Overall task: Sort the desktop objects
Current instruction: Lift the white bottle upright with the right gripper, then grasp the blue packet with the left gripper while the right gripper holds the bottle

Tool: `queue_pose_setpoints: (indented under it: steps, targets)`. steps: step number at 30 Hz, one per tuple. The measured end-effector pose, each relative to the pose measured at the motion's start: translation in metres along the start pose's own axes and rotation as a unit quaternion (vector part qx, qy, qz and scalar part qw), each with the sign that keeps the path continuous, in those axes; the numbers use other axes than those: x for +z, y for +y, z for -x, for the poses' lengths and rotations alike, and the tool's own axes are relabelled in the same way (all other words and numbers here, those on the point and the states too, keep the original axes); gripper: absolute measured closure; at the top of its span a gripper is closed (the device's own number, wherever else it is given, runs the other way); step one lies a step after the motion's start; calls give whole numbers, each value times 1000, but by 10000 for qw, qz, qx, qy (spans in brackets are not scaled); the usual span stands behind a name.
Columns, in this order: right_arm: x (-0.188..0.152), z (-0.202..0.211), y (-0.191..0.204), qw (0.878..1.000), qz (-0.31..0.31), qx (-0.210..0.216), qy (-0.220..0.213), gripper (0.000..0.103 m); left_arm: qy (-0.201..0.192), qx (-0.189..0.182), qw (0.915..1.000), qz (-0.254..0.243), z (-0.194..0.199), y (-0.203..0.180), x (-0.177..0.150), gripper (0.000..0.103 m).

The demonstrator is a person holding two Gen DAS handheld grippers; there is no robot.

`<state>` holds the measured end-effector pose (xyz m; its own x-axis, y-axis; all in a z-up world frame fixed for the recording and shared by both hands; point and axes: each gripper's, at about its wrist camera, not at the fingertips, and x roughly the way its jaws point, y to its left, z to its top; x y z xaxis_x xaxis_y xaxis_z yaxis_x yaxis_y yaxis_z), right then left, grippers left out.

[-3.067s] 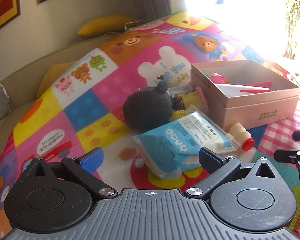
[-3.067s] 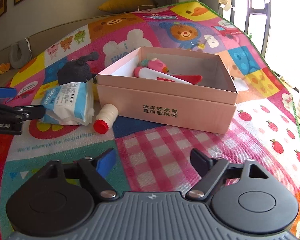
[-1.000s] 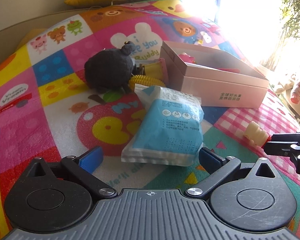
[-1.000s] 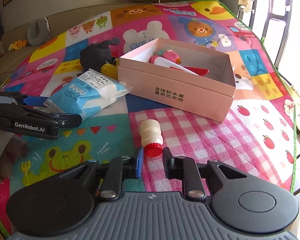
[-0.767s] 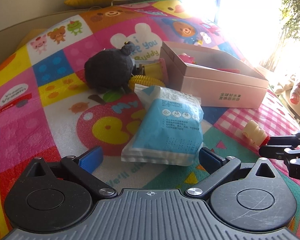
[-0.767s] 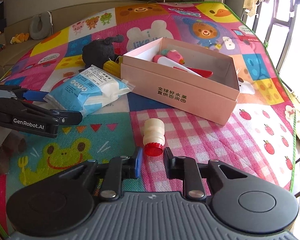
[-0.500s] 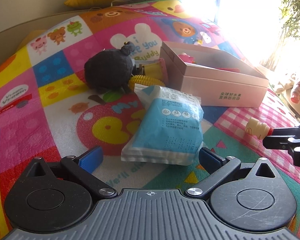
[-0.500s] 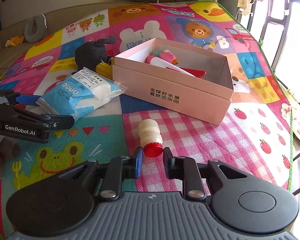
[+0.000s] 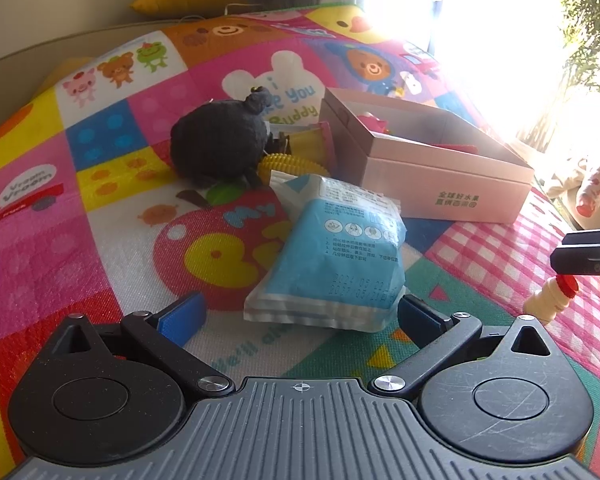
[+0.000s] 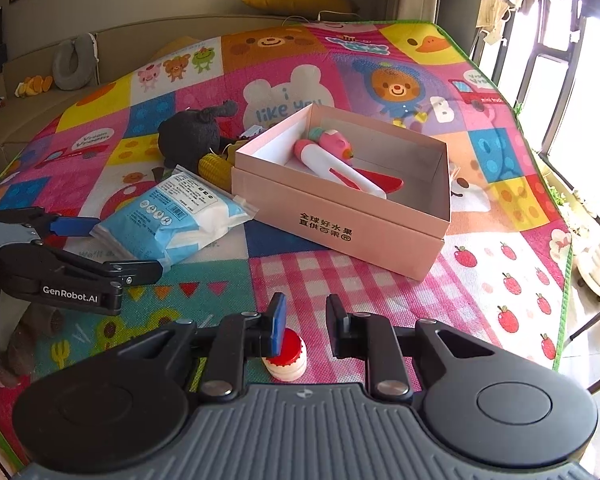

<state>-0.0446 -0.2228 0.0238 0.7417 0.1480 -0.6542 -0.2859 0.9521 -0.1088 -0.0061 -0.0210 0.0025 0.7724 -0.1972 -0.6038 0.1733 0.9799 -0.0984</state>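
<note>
**Strong window backlight; fisheye bending at edges**

Daylight enters from the window (image 9: 480, 20) beyond the pink box (image 9: 440, 184). In the left wrist view that window is blown out to white, and glare washes over the play mat (image 9: 100, 208) just behind the box. The right wrist view is evenly lit, with the window (image 10: 580, 60) bright but readable. The box wall casts a soft shadow inside. Both views stay sharp near the box; straight lines bow toward the frame edges.
</note>
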Motion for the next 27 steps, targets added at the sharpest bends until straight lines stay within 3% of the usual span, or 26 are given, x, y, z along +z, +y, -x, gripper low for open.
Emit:
queue_pose_setpoints:
  steps: [1, 3, 5, 9, 13, 15, 16, 21, 23, 27]
  targets:
    - [-2, 4, 0, 10000, 29, -1, -74, 79, 1, 3, 10000, -5, 0, 0, 0, 0]
    - [-7, 13, 0, 9997, 85, -13, -212, 57, 3, 5, 10000, -10, 0, 0, 0, 0]
    - [-14, 19, 1, 9995, 115, -2, -298, 46, 3, 12, 10000, -19, 0, -1, 0, 0]
    - [-27, 11, 5, 9997, -15, 167, -177, 42, 36, 79, 9999, -116, -1, -3, -1, 0]
    - [-31, -7, 7, 9995, -185, 174, -208, 45, 74, 164, 9996, -228, -2, -6, -1, 0]
    - [-32, -16, 8, 9993, -247, 83, -274, 72, 93, 183, 9994, -269, -2, -8, -1, 0]
    - [-32, -20, 8, 9992, -292, 26, -269, 76, 97, 174, 9995, -265, -1, -7, -1, 0]
    - [-36, -28, 2, 9972, -599, -103, -427, 78, -20, -80, 10000, -50, 9, -4, 4, 0]
    - [-40, -31, 3, 9974, -579, -119, -414, 78, -78, -194, 9996, -174, 11, -11, 11, 0]
    - [-43, -32, 6, 9976, -487, -177, -449, 78, -56, 159, 9984, -537, -3, -27, 24, 0]
